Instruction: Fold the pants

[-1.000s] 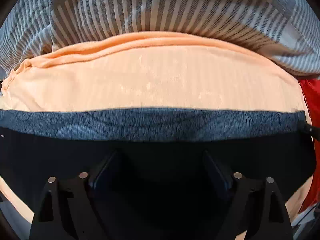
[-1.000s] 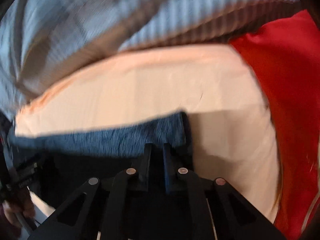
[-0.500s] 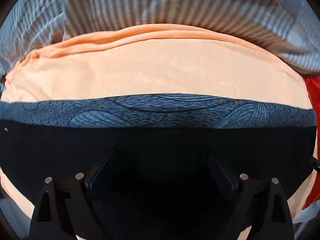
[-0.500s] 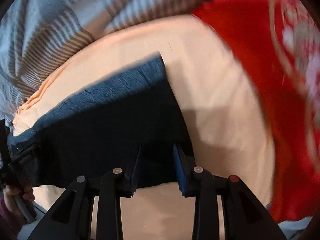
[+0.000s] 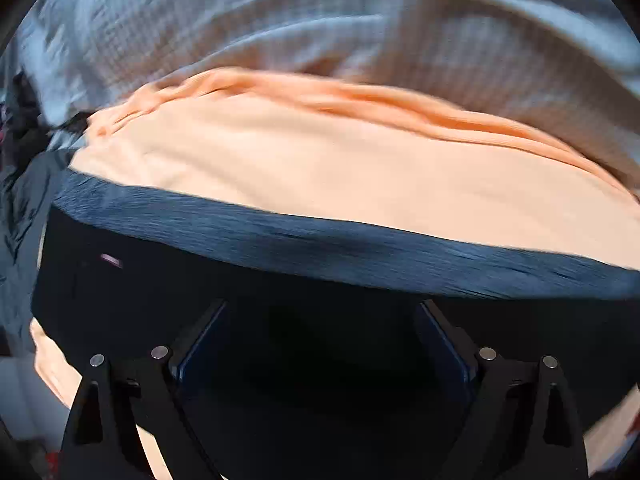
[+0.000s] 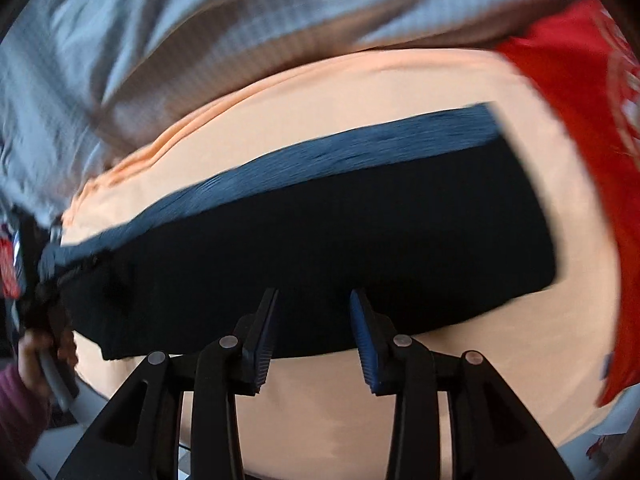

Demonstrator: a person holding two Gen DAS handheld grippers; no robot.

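The folded pants (image 5: 248,292) are black with a blue patterned band (image 5: 360,248) along the far edge. They lie flat on a peach cloth (image 5: 360,168). My left gripper (image 5: 320,312) hangs over the pants near their left end, jaws wide open and holding nothing. My right gripper (image 6: 314,294) hovers at the near edge of the pants (image 6: 340,240). Its jaws are opening and no cloth is pinched between them. A hand (image 6: 36,344) in a maroon sleeve shows at the far left of the right wrist view.
Grey-and-white striped bedding (image 5: 320,20) bunches up behind the peach cloth. A red garment (image 6: 580,140) lies to the right of the pants. Dark grey fabric (image 5: 20,220) sits at the left edge of the left wrist view.
My right gripper was shut at the pants' right edge; it has opened, let go and drawn back to the near edge. My left gripper has slid toward the pants' left end.
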